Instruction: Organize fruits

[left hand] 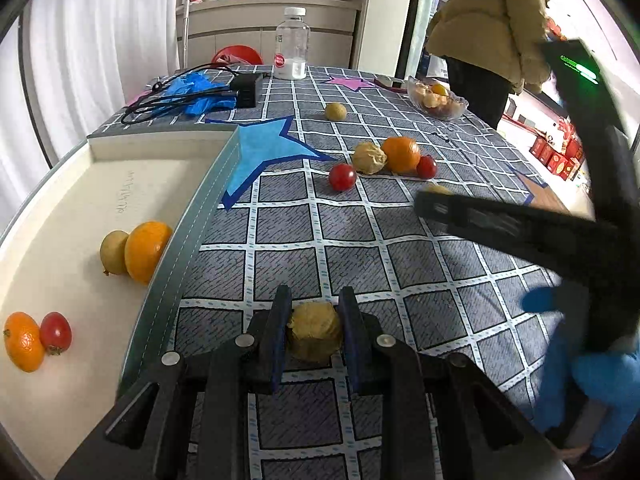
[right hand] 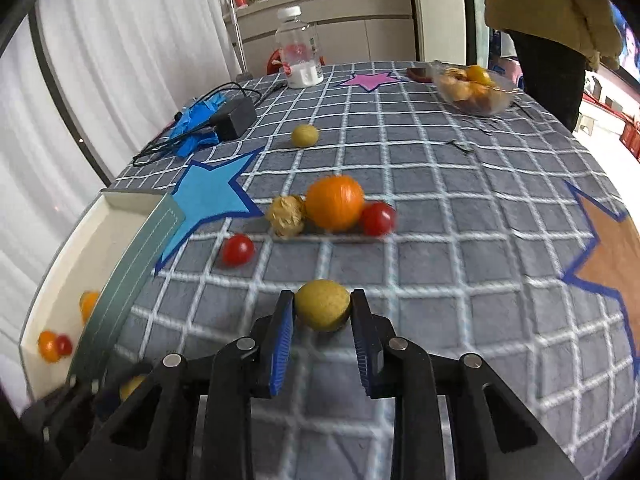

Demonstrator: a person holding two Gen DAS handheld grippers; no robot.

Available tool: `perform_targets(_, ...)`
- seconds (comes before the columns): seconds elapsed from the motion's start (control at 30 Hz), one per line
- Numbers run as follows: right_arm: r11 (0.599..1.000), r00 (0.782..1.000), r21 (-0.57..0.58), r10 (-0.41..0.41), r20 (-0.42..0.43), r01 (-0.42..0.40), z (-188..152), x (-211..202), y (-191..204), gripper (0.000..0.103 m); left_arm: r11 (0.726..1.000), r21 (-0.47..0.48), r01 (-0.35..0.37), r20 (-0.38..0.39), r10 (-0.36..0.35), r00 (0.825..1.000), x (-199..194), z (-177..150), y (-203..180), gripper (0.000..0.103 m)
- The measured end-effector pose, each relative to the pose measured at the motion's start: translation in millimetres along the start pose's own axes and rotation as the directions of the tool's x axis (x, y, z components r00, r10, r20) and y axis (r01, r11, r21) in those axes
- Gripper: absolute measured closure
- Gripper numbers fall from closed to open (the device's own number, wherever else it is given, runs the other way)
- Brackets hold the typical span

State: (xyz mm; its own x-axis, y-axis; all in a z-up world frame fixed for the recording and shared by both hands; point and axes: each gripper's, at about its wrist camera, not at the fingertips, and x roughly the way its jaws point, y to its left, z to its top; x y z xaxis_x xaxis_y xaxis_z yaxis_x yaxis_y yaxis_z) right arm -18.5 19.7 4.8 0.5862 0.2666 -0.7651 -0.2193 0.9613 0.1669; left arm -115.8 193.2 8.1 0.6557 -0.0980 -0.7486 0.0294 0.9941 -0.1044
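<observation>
The left gripper (left hand: 313,322) clamps a papery husked fruit (left hand: 313,336) just beside the tray (left hand: 72,200), its underside hidden by the fingers. The right gripper (right hand: 323,312) pinches a yellow-green fruit (right hand: 322,309) above the tabletop (right hand: 460,240); the bowl's (right hand: 472,88) contents are too blurred to identify.

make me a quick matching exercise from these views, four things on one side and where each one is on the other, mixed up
1 papery husk fruit
2 yellow-green round fruit
3 plastic bottle
4 small orange beside a tomato

a inside the white tray
b between the right gripper pads
c far end of the table
d between the left gripper pads

Pairs: 1-d, 2-b, 3-c, 4-a
</observation>
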Motion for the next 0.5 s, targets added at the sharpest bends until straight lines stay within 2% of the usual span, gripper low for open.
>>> perform_targets(0.13, 0.999, 0.999, 0.029, -0.015, 0.031, 0.014, -18.3, -23.2, -23.1, 0.073, 1.0, 0.008, -0.009, 0.0, 0.009, 1.0, -0.3, -0.3, -1.6, 0.077)
perform_targets(0.3, 0.992, 0.994, 0.115, -0.07, 0.078, 0.061, -38.3, -42.7, -56.2, 0.073, 0.999, 0.023, -0.024, 0.002, 0.024, 1.0, 0.1, -0.6, -4.0, 0.077)
perform_targets(0.5, 0.962, 0.996, 0.266, 0.031, 0.088, -0.054, -44.9, -44.2, -90.5, 0.073, 0.999, 0.038, -0.038, 0.003, 0.038, 0.999, 0.8, -1.0, -6.1, 0.077)
